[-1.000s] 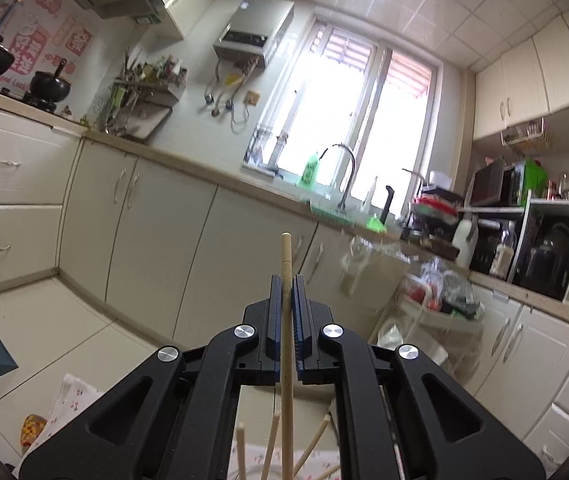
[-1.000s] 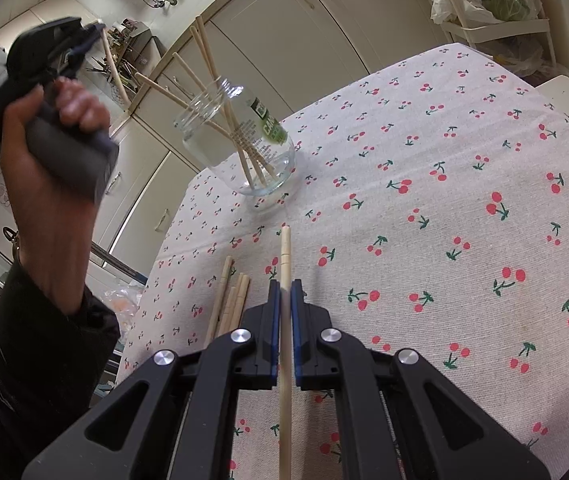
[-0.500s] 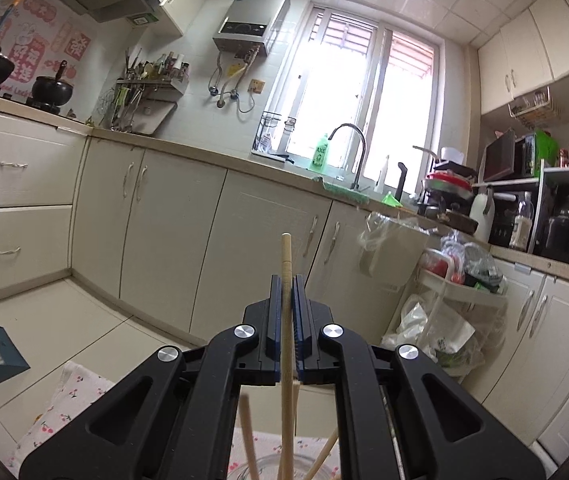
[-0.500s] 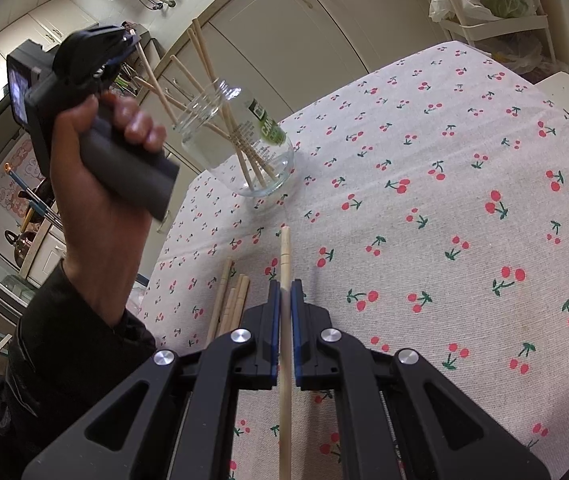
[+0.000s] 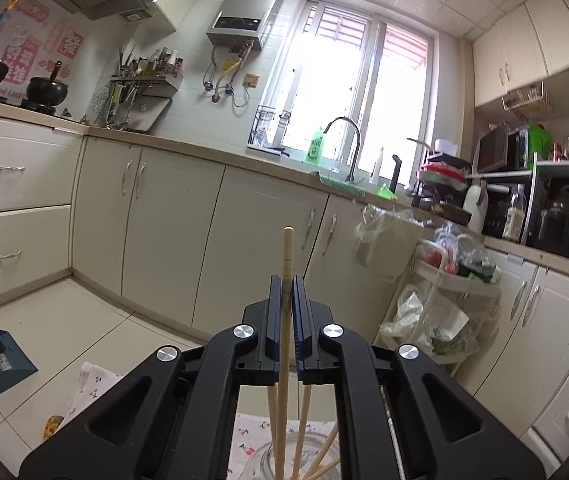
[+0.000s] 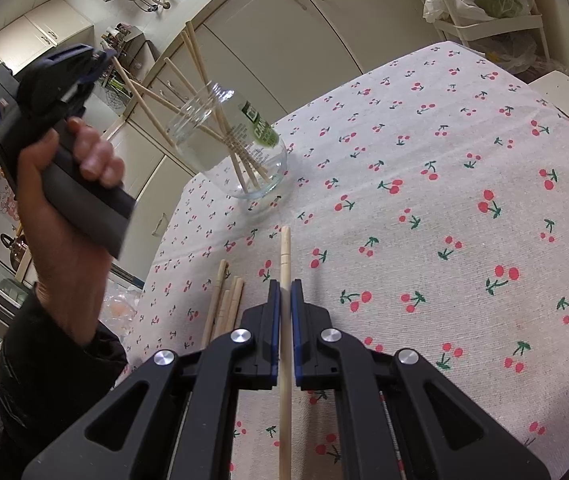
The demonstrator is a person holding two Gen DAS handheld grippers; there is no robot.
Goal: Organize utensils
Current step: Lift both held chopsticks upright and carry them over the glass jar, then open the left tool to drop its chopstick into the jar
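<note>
A clear glass jar (image 6: 244, 148) with a green label stands on the cherry-print tablecloth (image 6: 444, 200) and holds several wooden chopsticks. A hand holds my left gripper (image 6: 100, 58) above and left of the jar, shut on a chopstick (image 6: 140, 98) that slants down into the jar's mouth. In the left wrist view that chopstick (image 5: 287, 256) stands upright between the shut jaws of the left gripper (image 5: 286, 292), with the jar (image 5: 260, 460) below. My right gripper (image 6: 284, 296) is shut on another chopstick (image 6: 285, 252) above the cloth. A few loose chopsticks (image 6: 226, 304) lie left of it.
The table's far edge is just behind the jar. Beyond it run cream kitchen cabinets (image 5: 164, 232). A white rack with plastic bags (image 6: 484, 4) stands past the table's far right corner. A blue dustpan (image 5: 0, 364) lies on the floor.
The left gripper has come down and levelled out with its chopstick, and the stick's lower end has come to the jar's mouth. The right gripper and its chopstick have not moved.
</note>
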